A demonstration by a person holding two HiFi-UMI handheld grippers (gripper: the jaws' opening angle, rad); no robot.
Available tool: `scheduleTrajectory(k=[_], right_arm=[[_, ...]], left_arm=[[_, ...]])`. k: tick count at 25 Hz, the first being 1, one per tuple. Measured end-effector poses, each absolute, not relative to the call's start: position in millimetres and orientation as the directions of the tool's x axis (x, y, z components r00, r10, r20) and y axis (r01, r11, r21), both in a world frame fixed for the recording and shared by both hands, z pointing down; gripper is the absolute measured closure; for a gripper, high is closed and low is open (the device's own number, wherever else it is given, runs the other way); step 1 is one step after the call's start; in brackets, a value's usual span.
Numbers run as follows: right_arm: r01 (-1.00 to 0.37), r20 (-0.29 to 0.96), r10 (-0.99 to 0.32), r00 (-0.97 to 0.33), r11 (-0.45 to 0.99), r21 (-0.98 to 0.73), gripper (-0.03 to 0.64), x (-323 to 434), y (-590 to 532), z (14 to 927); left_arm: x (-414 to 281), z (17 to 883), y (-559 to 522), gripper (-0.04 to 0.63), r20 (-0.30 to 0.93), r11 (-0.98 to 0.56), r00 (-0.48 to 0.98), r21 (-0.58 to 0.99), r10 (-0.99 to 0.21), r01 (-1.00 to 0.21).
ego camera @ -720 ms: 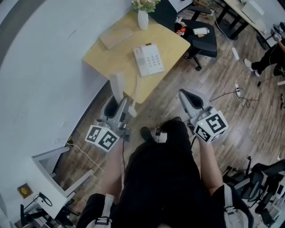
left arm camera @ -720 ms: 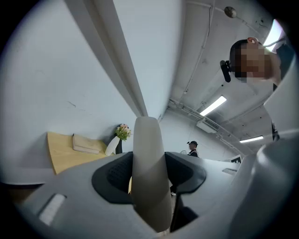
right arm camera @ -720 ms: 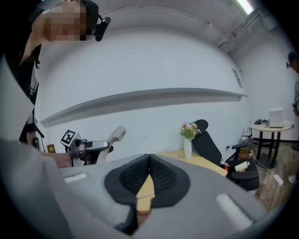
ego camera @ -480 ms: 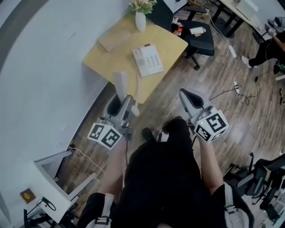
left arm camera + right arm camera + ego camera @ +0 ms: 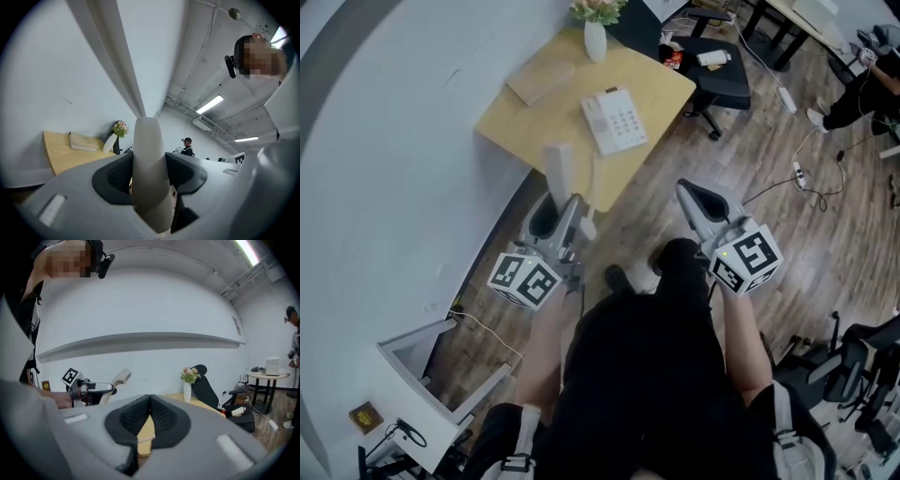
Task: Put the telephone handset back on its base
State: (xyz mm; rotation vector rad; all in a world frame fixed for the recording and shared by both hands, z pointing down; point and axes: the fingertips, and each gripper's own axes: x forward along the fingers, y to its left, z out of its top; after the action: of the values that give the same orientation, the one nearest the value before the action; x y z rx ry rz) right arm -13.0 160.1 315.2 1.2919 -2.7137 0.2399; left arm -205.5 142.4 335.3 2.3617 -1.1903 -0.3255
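the handset (image 5: 559, 169) is a smooth cream plastic bar with rounded ends. the left claw (image 5: 564, 208) is clenched on it, dark ribbed pads pressing both its sides. its long axis runs straight out ahead of the claw toward the worktop (image 5: 520, 131), free end leading. seen from the right gripper view, it tilts upward a bit. in the head view the free end overlaps the worktop's near edge, apart from the base (image 5: 612, 120).

the base is a flat white rectangle with a grid of keys on its right part. it sits near the worktop's front corner, long side running away from the person. the worktop itself is pale yellow wood-look with rounded corners, pushed up against a plain white wall (image 5: 394, 141).

also on there: a slim white vase (image 5: 595, 39) of flowers at the far edge, and a flat tan slab (image 5: 542, 80) (book or pad, can't tell) behind the base.

the right claw (image 5: 689, 197) is clenched on nothing, out over the wood-plank floor (image 5: 806, 253) off to the right of the worktop. a black office chair (image 5: 722, 80) stands just past the worktop's right corner, and cables (image 5: 811, 192) trail on the floor.
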Motion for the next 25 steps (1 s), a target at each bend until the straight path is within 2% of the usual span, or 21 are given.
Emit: scheduleTrajectory(k=[12, 25], right_arm=[[-0.787, 0.146, -0.774, -0.616, 0.602, -0.132, 0.615, -11, 166, 318], [-0.750, 0.139, -0.737, -0.661, 0.646, -0.140, 0.615, 8, 124, 320]], left_arm=[[-202, 340, 139, 0.377, 0.034, -0.510, 0.607, 0.505, -0.794, -0.696], [-182, 349, 108, 0.377, 0.075, -0.458, 0.560, 0.491, -0.825, -0.741]])
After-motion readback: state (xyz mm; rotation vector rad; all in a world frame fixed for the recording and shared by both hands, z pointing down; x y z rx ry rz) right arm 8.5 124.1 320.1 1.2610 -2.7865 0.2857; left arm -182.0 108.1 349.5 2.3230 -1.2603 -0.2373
